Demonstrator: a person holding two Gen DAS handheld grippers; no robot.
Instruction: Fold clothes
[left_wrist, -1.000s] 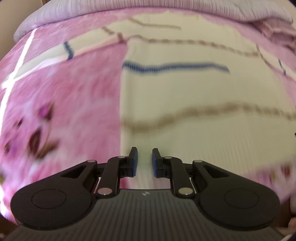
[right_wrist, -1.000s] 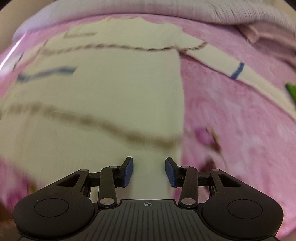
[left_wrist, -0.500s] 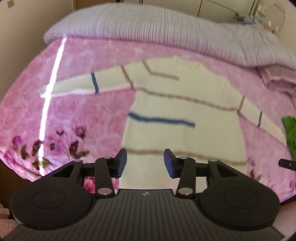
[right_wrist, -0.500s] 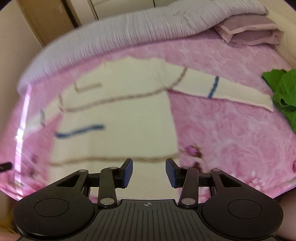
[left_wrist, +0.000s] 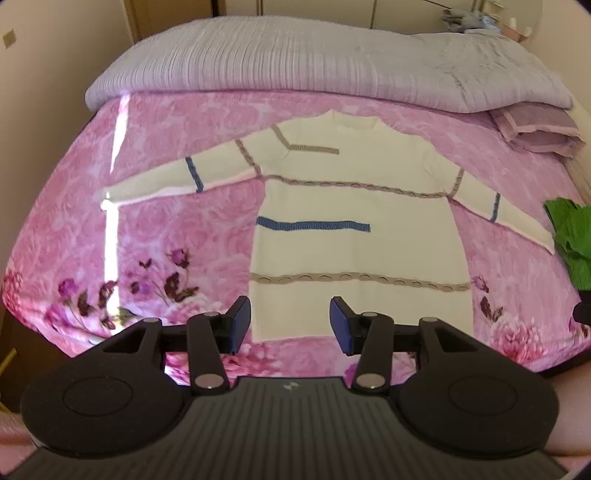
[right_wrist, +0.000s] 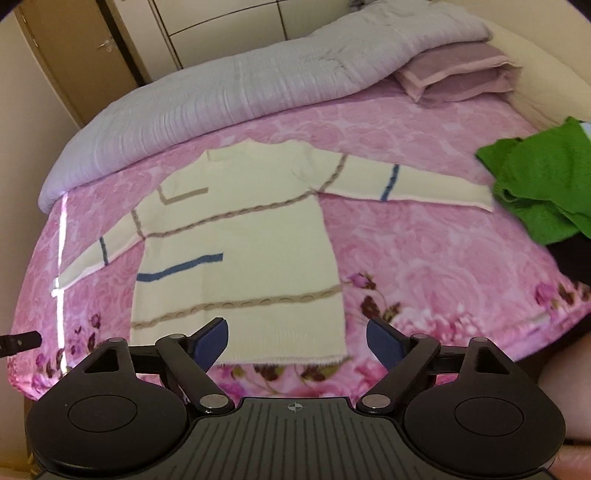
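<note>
Left tongs (left_wrist: 290, 325) spread, empty, held above the near edge of the bed (left_wrist: 177, 221). Cream sweater (left_wrist: 354, 251) lies flat on the pink floral cover, both sleeves out, hem nearest the tongs, neck toward the lilac quilt (left_wrist: 314, 59). Right tongs (right_wrist: 297, 338) spread wide, empty, over the hem. Green garment (right_wrist: 543, 181) just beside the right cuff, possibly touching. Folded lilac pillow (right_wrist: 458, 70) beyond.
</note>
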